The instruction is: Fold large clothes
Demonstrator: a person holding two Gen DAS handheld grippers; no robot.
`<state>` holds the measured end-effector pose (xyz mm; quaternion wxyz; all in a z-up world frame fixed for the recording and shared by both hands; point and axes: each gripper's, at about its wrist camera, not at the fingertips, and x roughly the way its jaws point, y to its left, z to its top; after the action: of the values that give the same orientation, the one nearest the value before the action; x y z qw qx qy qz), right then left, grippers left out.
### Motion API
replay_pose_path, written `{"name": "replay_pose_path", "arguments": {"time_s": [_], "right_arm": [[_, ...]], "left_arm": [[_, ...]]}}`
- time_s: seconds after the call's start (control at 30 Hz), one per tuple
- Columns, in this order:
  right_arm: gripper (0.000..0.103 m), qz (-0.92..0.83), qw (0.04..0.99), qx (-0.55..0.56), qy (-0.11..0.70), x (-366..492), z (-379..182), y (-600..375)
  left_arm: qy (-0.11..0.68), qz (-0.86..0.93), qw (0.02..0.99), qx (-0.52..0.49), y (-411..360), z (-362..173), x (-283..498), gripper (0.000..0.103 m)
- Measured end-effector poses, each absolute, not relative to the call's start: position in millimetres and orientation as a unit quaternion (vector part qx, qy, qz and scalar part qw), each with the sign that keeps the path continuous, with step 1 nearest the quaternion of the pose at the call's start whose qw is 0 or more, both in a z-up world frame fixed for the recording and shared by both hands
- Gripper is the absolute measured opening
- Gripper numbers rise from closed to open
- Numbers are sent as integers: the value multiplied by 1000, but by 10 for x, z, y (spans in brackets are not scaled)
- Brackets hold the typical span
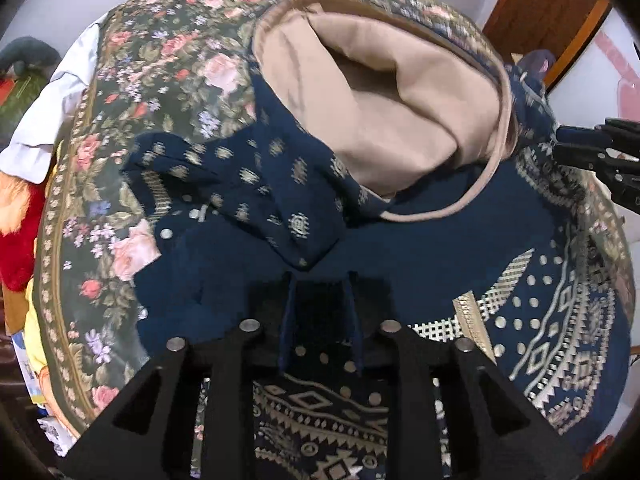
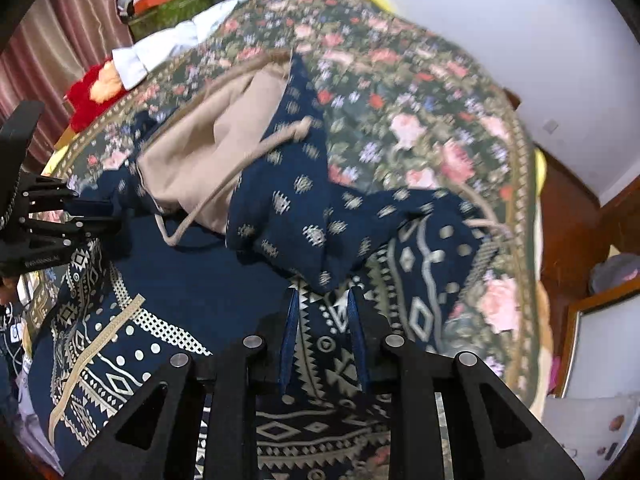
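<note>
We clamp both grippers, left point(image 1: 320, 304) and right point(image 2: 324, 320), on the hoodie point(image 1: 400, 248) to fold it across the bedspread point(image 1: 132, 80).

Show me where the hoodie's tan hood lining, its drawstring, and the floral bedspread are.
hood lining point(image 1: 380, 92), left wrist view, middle of the tan inner fabric.
drawstring point(image 2: 224, 188), right wrist view, mid-length of the cord.
floral bedspread point(image 2: 420, 92), right wrist view, bare flowered patch beyond the hoodie.

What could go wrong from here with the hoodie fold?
1. The beige hood lining lies bunched open, so folding over it may leave a lump.
2. The drawstring trails loose across the navy hoodie and could snag on the left hand-held gripper or right hand-held gripper.
3. The floral bedspread could get pinched with the fabric.
</note>
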<state>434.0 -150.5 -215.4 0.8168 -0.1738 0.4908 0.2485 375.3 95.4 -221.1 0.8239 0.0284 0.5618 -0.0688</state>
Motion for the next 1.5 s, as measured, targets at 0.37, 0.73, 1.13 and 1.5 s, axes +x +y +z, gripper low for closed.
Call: {"name": "replay_pose_path", "arguments": {"time_s": [0.37, 0.73, 1.13, 1.5], "right_arm": [[21, 278, 843, -54, 457, 4951, -1645, -1261], [21, 251, 828, -73, 497, 5769, -2218, -516], [40, 279, 759, 57, 585, 6177, -2849, -733], [16, 318, 747, 65, 580, 5775, -2621, -766]], "left_arm": [[486, -24, 873, -35, 1321, -1615, 4386, 63], [529, -16, 846, -56, 1400, -2273, 5317, 63], [531, -56, 832, -147, 1482, -2604, 5618, 20], [491, -97, 861, -87, 1161, -2019, 5163, 7]]}}
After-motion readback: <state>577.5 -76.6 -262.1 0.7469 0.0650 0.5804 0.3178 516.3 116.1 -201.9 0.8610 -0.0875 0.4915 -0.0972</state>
